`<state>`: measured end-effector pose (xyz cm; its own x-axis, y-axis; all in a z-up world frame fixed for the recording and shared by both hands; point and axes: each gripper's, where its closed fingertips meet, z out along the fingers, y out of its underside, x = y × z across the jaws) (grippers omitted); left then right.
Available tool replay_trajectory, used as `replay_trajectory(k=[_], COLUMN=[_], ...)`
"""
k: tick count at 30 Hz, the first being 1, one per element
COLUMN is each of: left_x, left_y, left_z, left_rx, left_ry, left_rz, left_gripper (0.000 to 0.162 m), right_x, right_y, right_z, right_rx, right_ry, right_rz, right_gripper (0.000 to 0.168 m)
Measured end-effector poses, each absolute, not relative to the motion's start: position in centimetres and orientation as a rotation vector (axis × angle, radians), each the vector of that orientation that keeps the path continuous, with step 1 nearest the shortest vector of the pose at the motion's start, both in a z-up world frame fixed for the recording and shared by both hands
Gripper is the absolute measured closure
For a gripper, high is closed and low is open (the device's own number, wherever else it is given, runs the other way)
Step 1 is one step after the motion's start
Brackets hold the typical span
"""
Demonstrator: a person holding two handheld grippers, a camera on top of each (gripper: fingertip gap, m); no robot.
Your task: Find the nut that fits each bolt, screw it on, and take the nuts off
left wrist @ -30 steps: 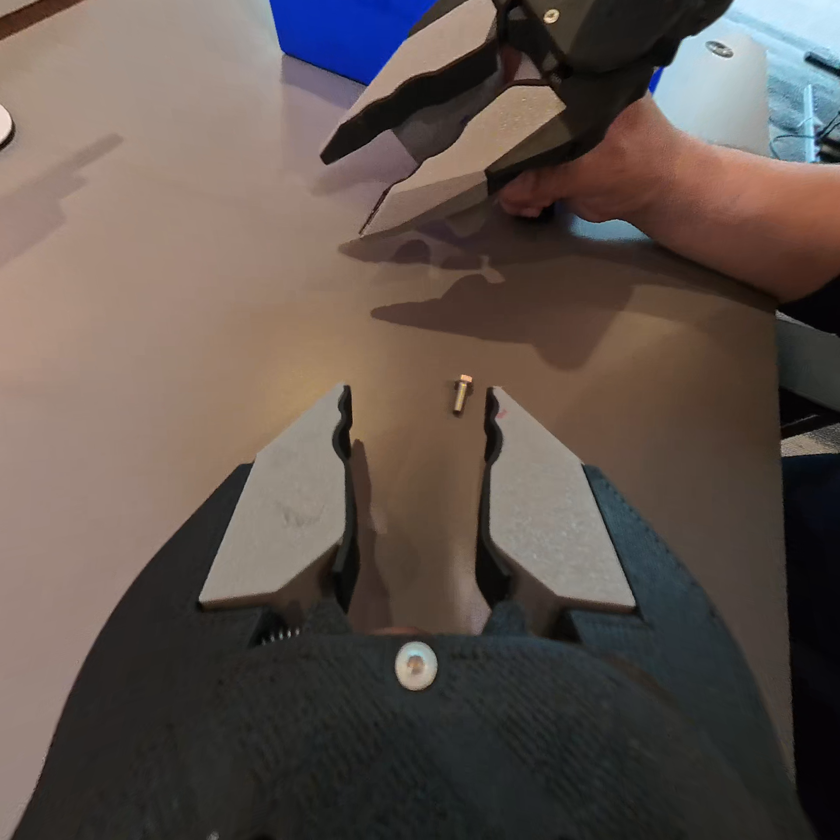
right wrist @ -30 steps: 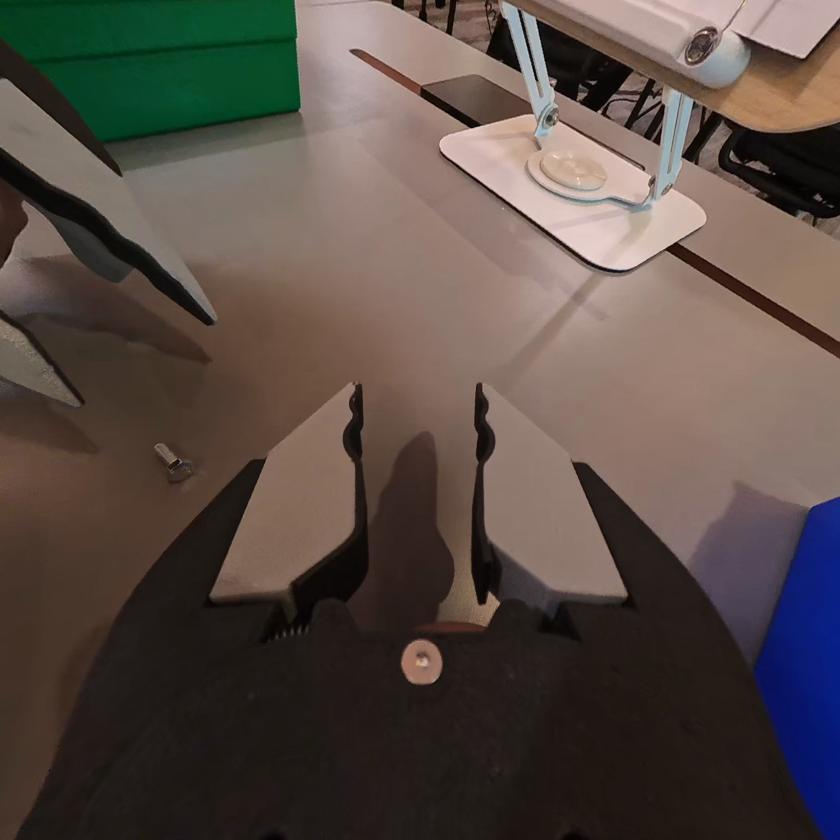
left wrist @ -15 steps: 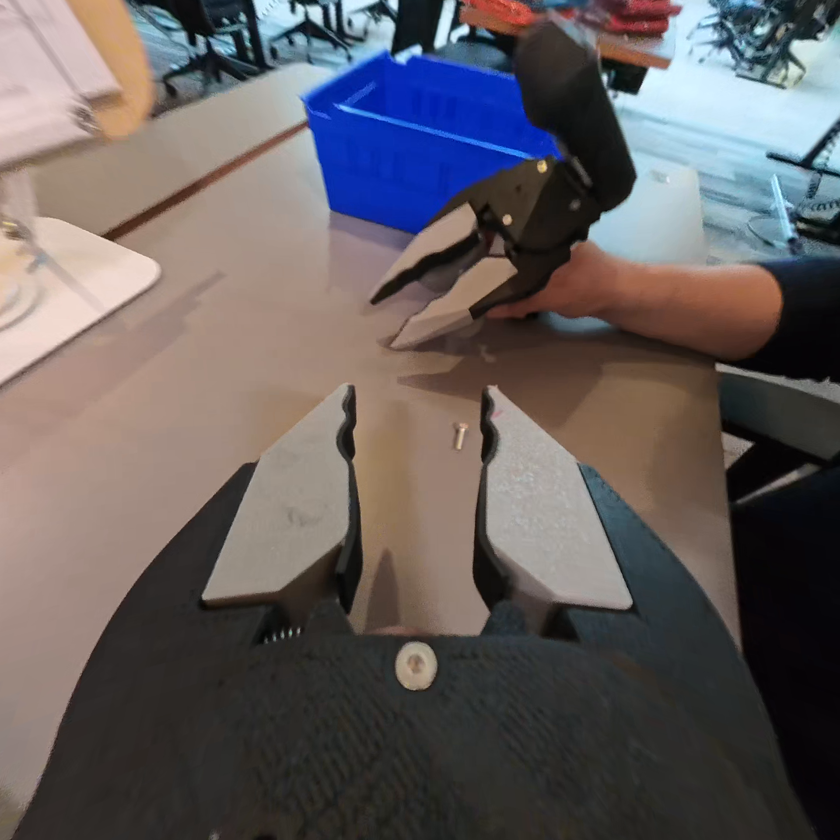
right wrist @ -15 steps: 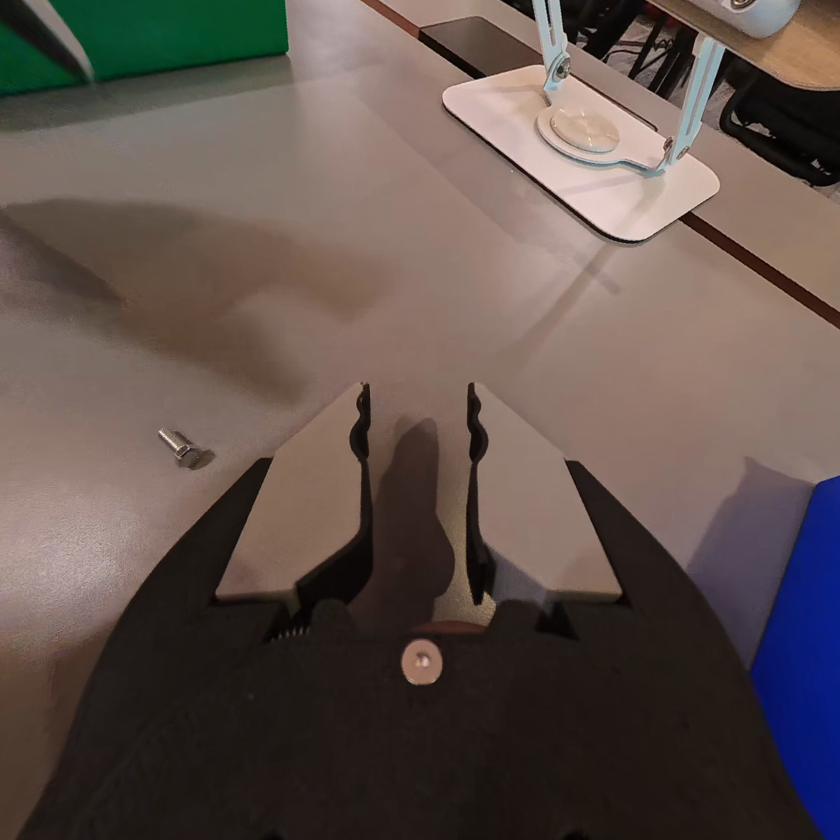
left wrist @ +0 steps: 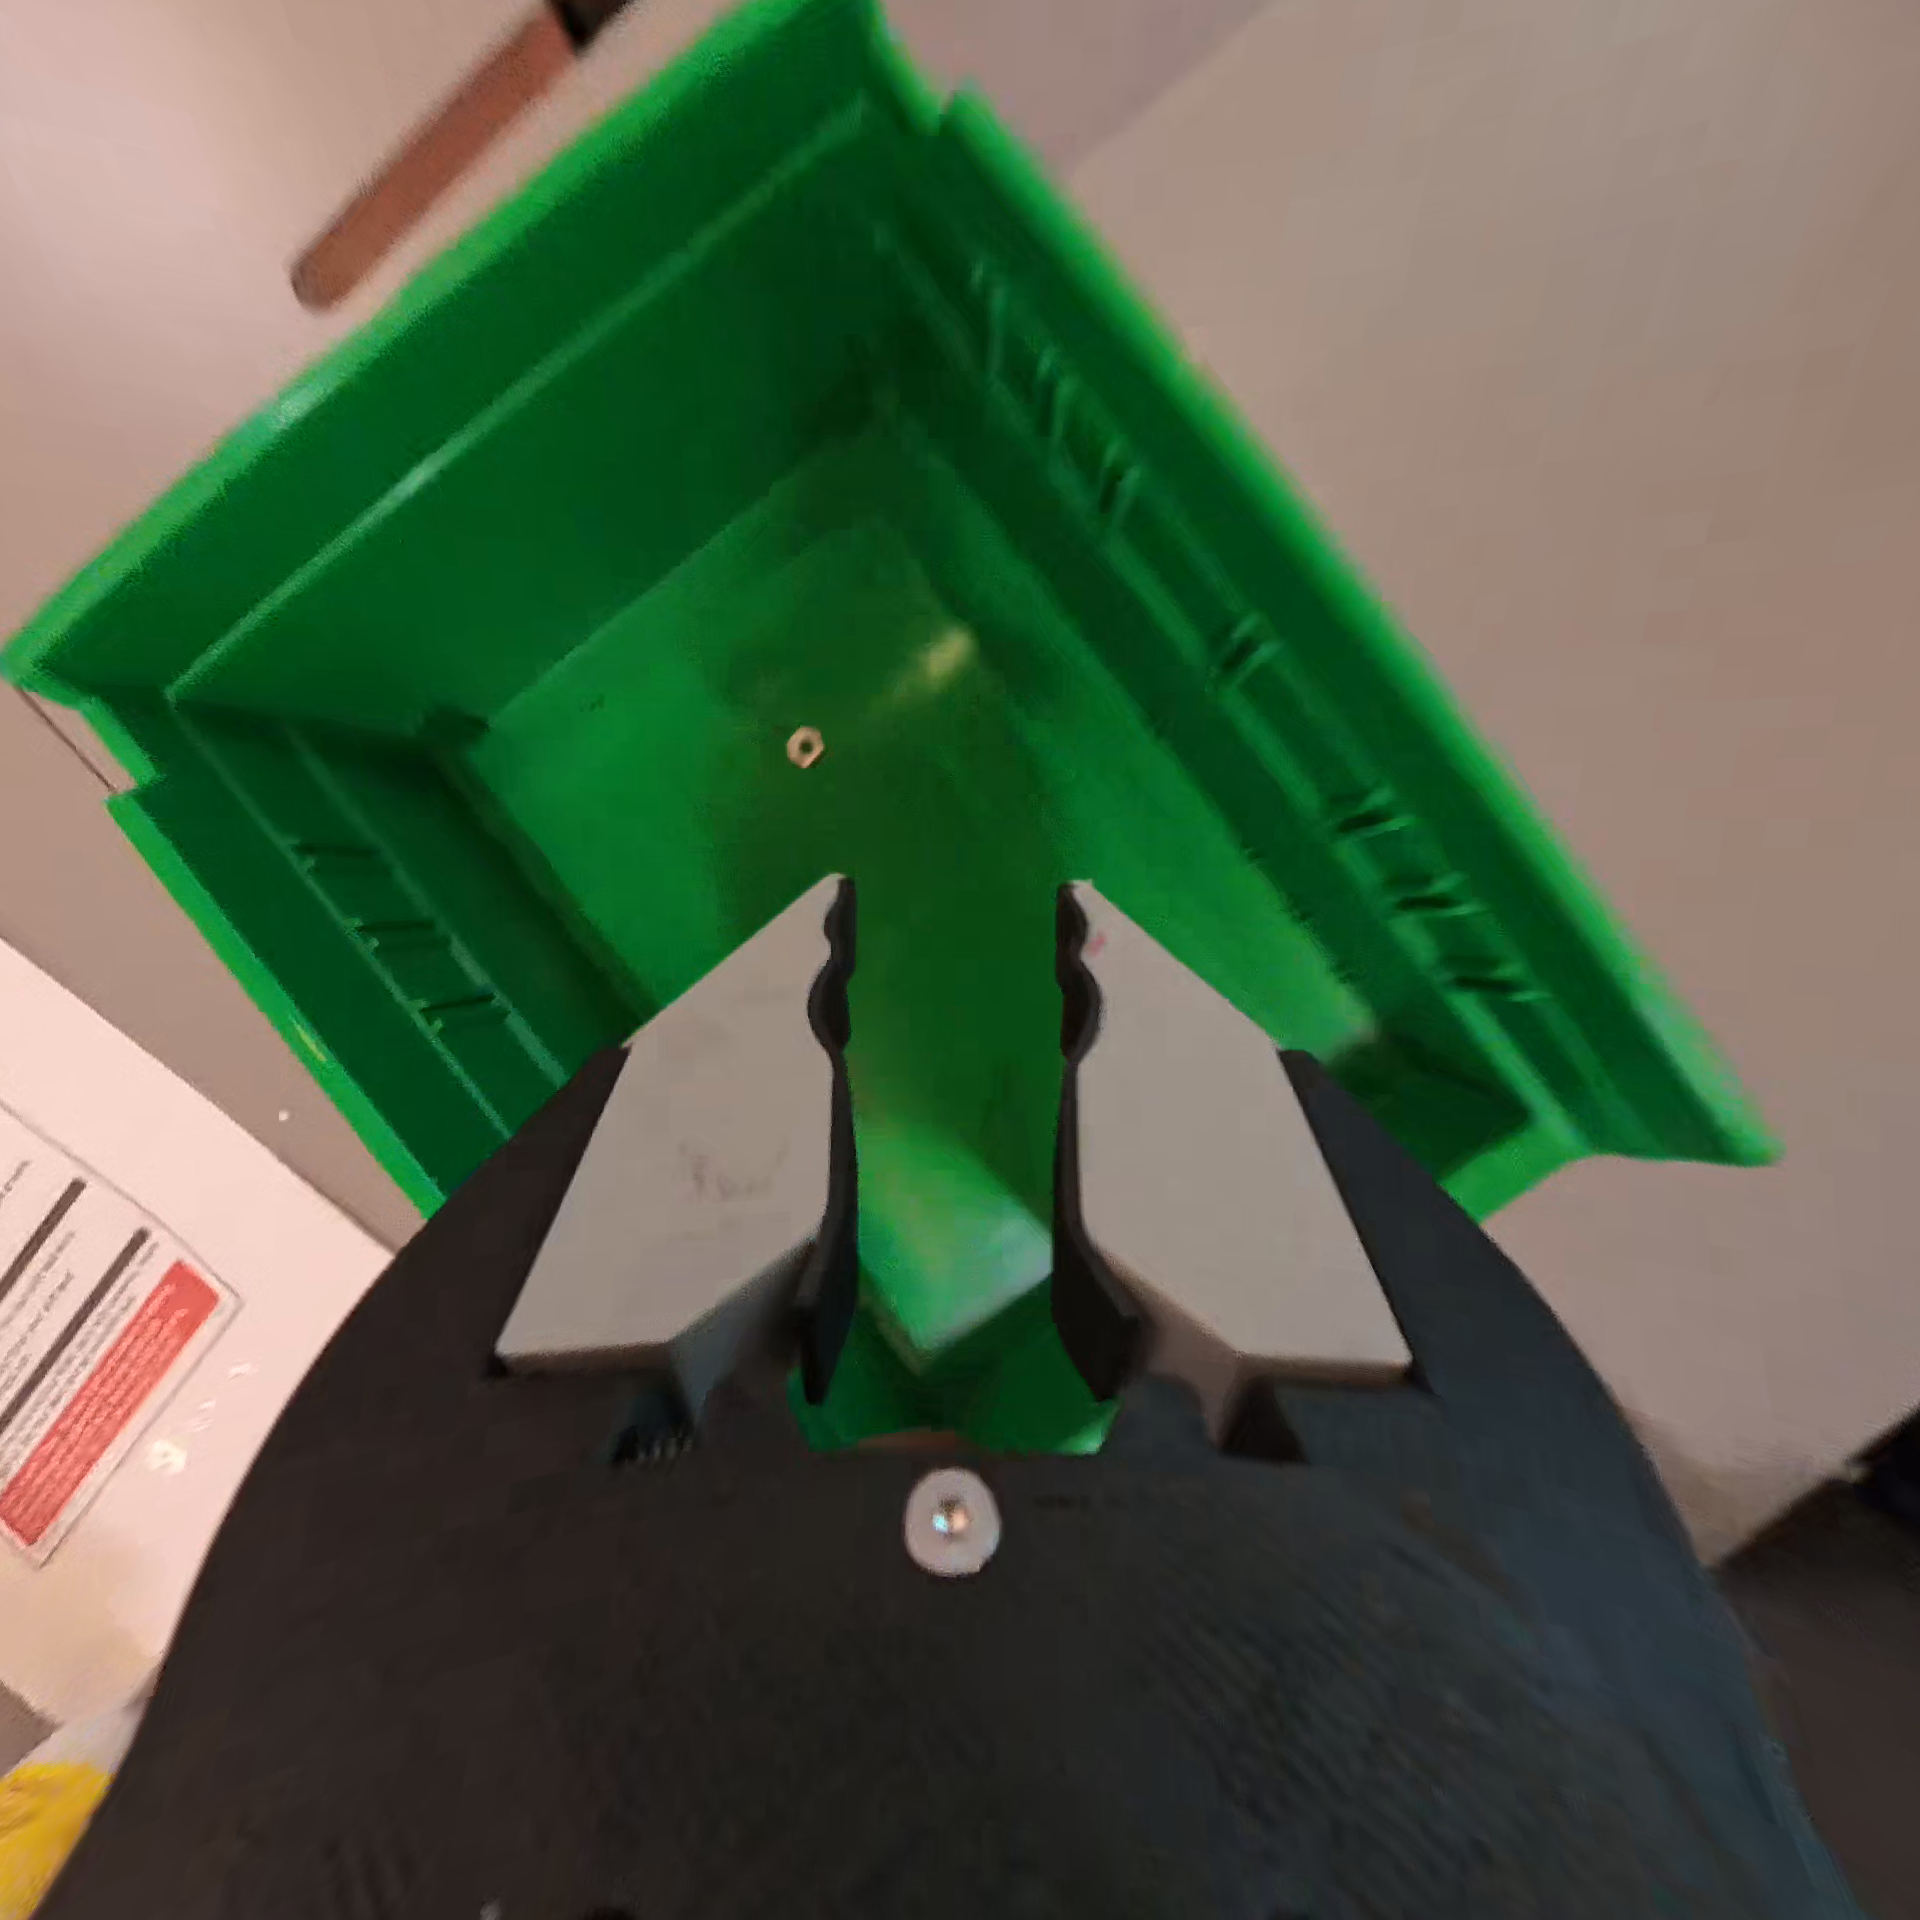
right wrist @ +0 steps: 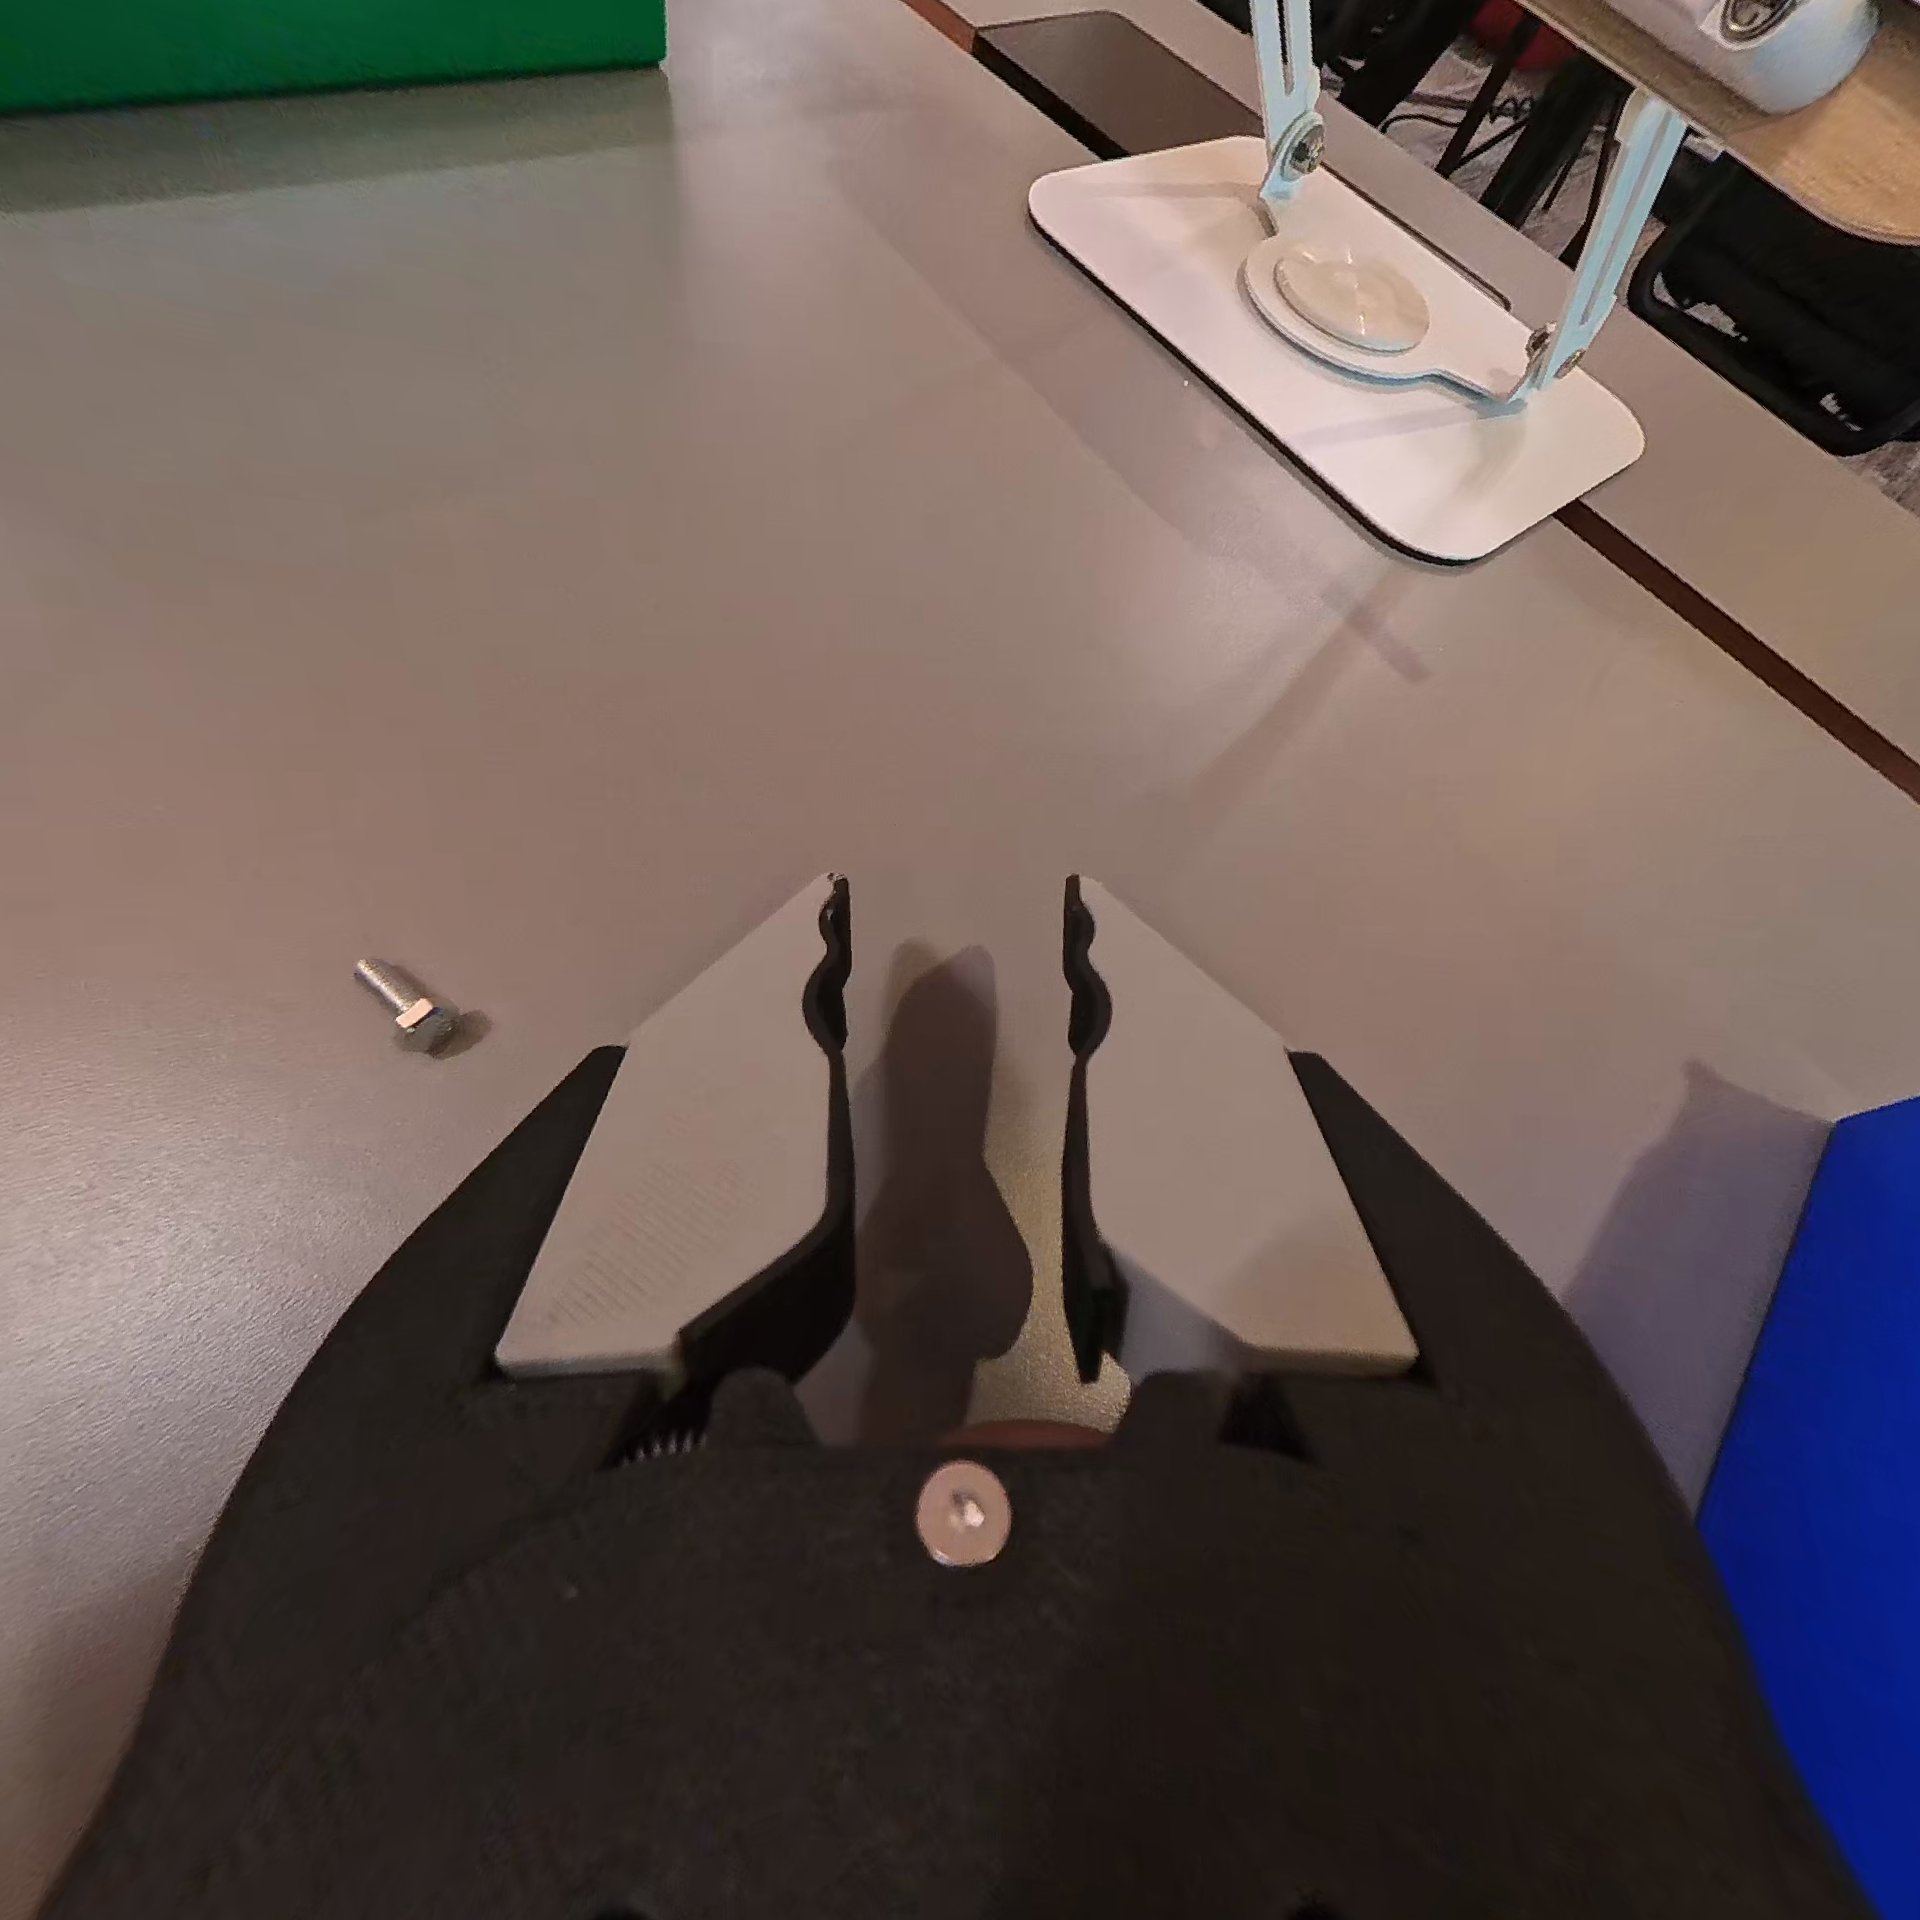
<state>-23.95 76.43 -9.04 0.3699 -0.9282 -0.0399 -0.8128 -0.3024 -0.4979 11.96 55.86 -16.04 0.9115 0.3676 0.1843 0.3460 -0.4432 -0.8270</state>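
Note:
In the left wrist view a small hex nut [left wrist: 803, 747] lies alone on the floor of a green bin [left wrist: 1247, 582]. My left gripper [left wrist: 954, 888] hangs above the bin, open and empty, with the nut a little ahead of its tips. In the right wrist view a small silver bolt [right wrist: 407, 1006] lies on its side on the grey table [right wrist: 727, 520], to the left of my right gripper [right wrist: 954, 883]. The right gripper is open and empty, low over the table. The left gripper does not show in the right wrist view.
A white stand base [right wrist: 1340, 343] with pale blue legs stands at the far right. A blue bin [right wrist: 1829, 1455] is at the right edge and the green bin [right wrist: 312, 42] at the far left. A white sheet with a red label [left wrist: 114, 1340] lies left of the green bin. The left gripper is farther from the small silver bolt [right wrist: 407, 1006], some 40 centimeters, than the right, some 8 centimeters.
My left gripper has swung away from the bolt and the blue bin and now looks down into the green bin. The right gripper has barely moved; the left gripper has left its view.

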Motion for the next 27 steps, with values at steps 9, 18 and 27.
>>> replay_trajectory(k=[9,18,27], left_x=[-27.2,-28.6,-28.3], left_y=[79.5,80.4,80.9], left_z=[-15.7,-18.4,-18.5], left_rx=[-2.327,-2.432,-2.466], left_ry=[1.767,1.821,1.828], left_rz=[0.027,0.116,0.098], left_gripper=[0.130,0.128,0.128], right_x=[11.8,11.6,11.5], right_y=[55.8,55.8,55.7], right_z=[-16.0,-16.1,-16.1], right_rx=[-2.064,-2.068,-2.066], right_ry=[-0.517,-0.531,-0.536], right_rz=[0.029,0.029,0.026], right_gripper=[0.131,0.131,0.132])
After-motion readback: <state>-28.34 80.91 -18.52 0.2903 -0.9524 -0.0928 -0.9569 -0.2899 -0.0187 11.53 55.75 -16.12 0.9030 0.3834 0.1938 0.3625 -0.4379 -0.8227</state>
